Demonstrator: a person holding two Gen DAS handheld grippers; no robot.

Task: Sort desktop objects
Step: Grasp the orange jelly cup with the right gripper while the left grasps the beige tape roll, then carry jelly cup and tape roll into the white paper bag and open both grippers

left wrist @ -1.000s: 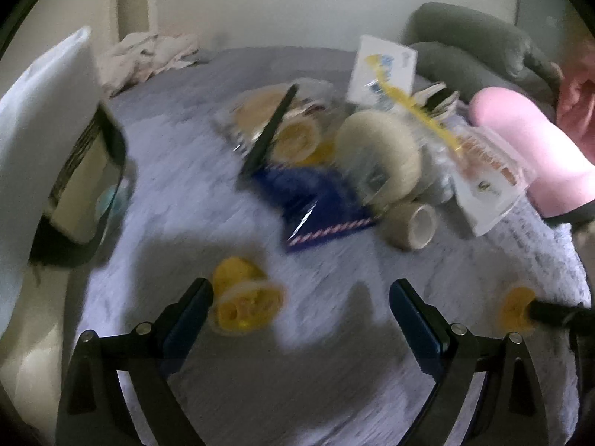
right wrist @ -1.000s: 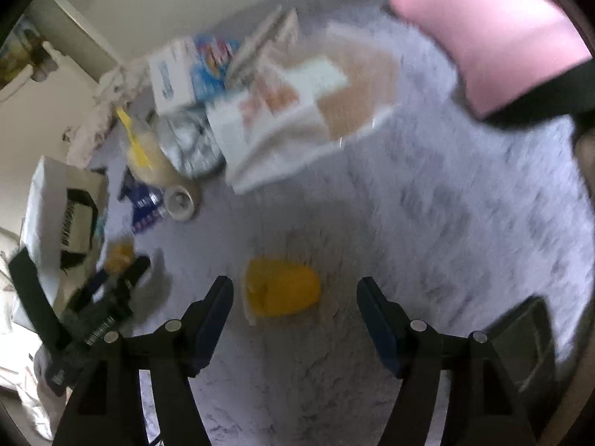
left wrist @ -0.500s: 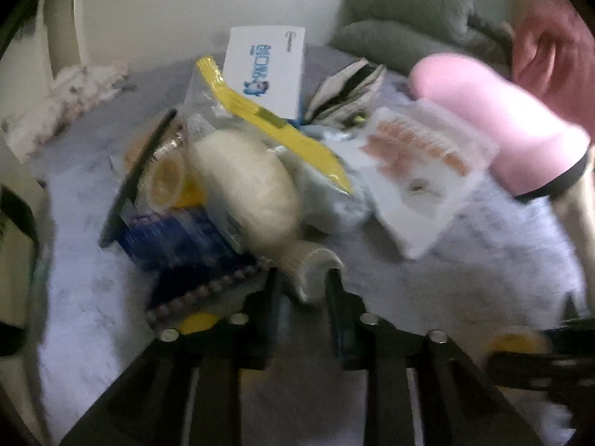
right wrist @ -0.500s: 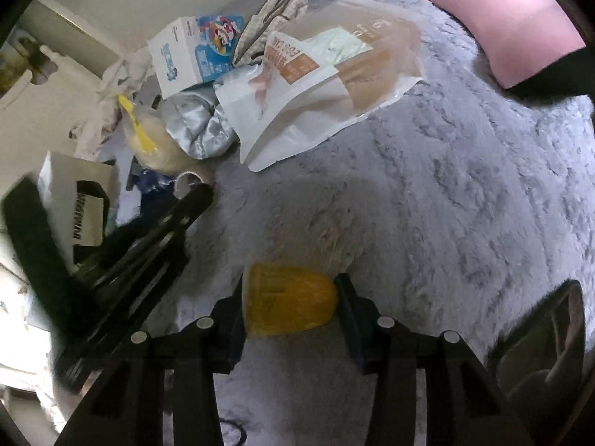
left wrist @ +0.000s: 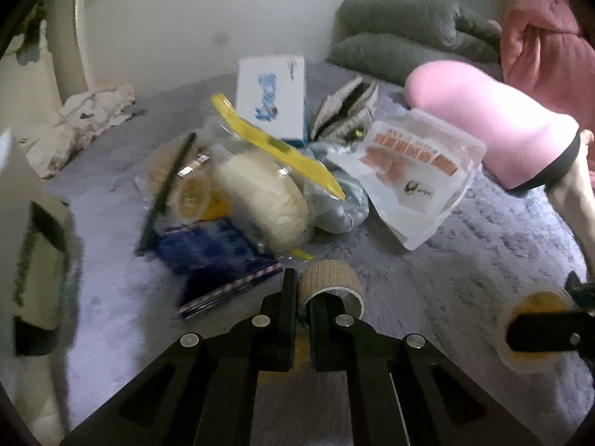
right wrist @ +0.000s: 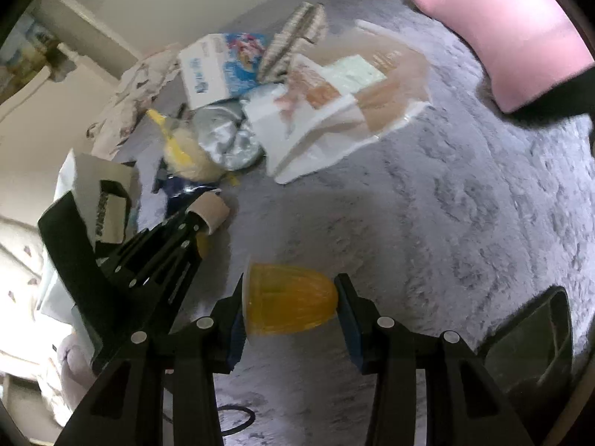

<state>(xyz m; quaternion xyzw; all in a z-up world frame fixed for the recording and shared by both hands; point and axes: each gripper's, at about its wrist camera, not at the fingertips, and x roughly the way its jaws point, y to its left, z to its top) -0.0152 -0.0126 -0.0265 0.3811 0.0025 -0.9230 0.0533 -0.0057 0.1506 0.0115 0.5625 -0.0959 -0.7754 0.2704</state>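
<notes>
- Left wrist view: left gripper (left wrist: pixel 303 297) pinches the rim of a tan tape roll (left wrist: pixel 331 282) near the pile.
- Right gripper (right wrist: pixel 290 304) clamps a yellow jelly cup (right wrist: pixel 290 304) above the grey rug (right wrist: pixel 465 223).

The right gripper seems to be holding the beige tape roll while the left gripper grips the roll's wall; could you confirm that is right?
Not quite: the right gripper holds a yellow jelly cup, as the right wrist view shows. The left gripper does grip the beige tape roll by its wall.
</notes>
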